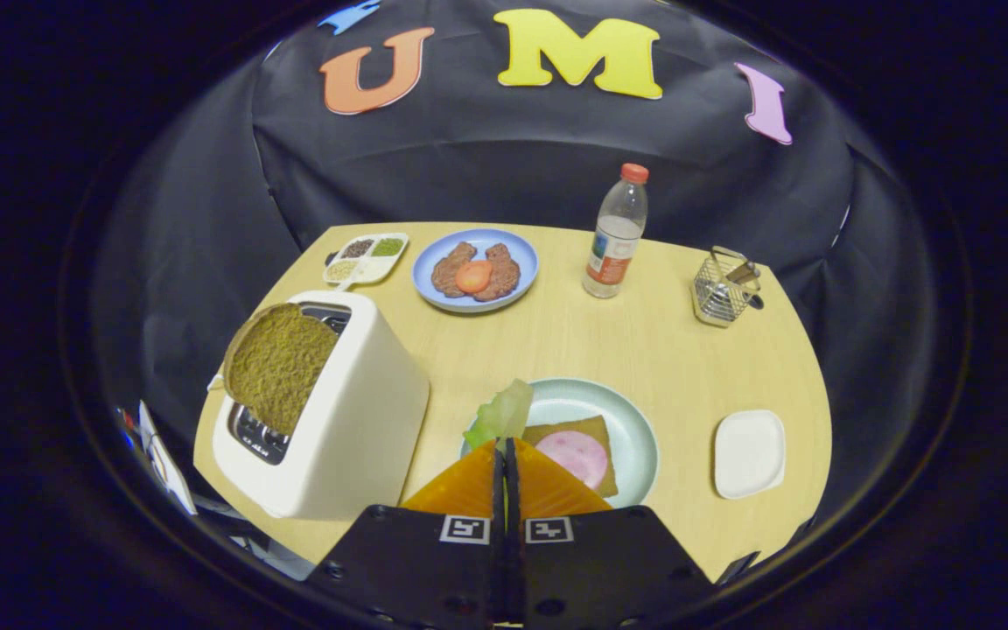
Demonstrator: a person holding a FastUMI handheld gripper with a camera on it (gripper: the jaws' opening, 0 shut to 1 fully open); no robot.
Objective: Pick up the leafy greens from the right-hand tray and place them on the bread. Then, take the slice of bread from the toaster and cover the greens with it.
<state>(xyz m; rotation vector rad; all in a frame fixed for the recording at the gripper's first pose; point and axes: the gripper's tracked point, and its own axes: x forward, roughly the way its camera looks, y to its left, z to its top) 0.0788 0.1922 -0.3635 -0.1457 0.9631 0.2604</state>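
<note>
Gripper (504, 448) closed on leafy greens (502, 413), which stick up past its tips. Target bread (611, 437) with ham slice (576, 457) sits on pale plate (635, 411), just right of the tips. Toaster (355, 420) with bread slice (278, 367) stands to the left on desk (670, 341).

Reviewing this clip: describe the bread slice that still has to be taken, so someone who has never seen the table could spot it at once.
Start at the white boxy toaster on the pale wooden table, beside the closed gripper that holds a pale green leaf. The round, coarse brownish-green bread slice stands upright in its slot. The other bread, a flat brown square, lies under pink ham on the light plate.
</note>
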